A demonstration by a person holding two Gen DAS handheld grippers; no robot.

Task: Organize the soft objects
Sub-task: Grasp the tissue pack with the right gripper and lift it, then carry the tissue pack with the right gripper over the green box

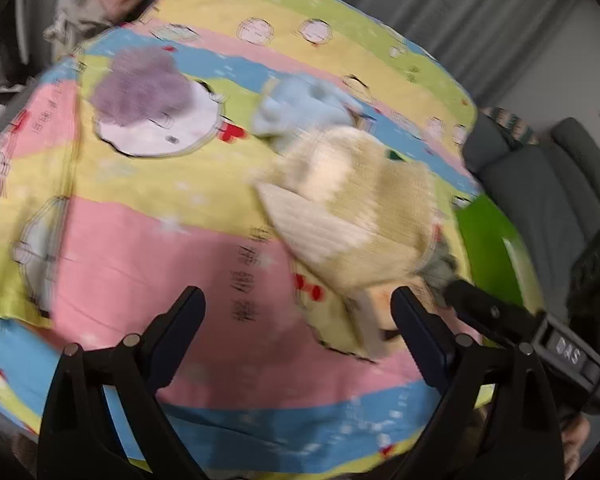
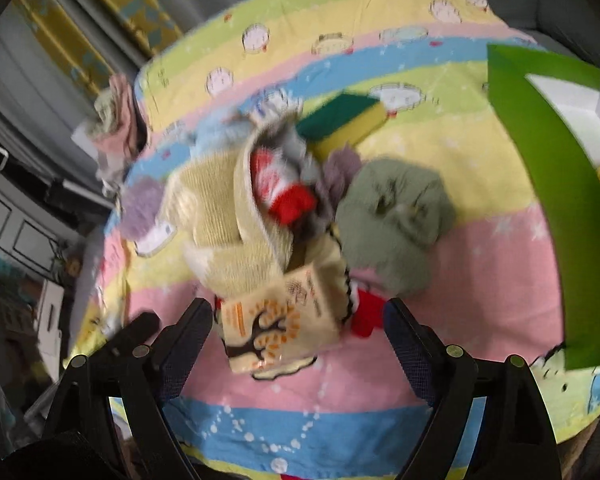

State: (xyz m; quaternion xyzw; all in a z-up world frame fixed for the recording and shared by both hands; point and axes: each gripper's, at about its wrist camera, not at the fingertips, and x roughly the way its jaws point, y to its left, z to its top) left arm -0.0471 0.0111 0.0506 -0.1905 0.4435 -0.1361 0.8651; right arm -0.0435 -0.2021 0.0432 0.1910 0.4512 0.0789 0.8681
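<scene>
A pile of soft things lies on a striped cartoon bedspread point(image 1: 132, 232). In the left wrist view I see a cream knit piece point(image 1: 352, 204), a light blue cloth point(image 1: 304, 108) behind it and a purple fluffy item point(image 1: 140, 88) at the far left. My left gripper point(image 1: 298, 312) is open and empty, above pink fabric just short of the cream knit. In the right wrist view the cream knit point(image 2: 224, 216) lies with a red and white item point(image 2: 280, 184), a grey-green plush point(image 2: 396, 216), a green-yellow sponge point(image 2: 344, 124) and a beige printed pack point(image 2: 284, 320). My right gripper point(image 2: 298, 316) is open, its fingers either side of the pack.
A green box point(image 2: 540, 184) with a white inside stands at the right edge of the bed, with a yellow item in it. It shows as a green patch in the left wrist view point(image 1: 488, 240). Folded cloths point(image 2: 116, 120) lie at the far left bed edge. A grey sofa point(image 1: 540, 192) stands beyond.
</scene>
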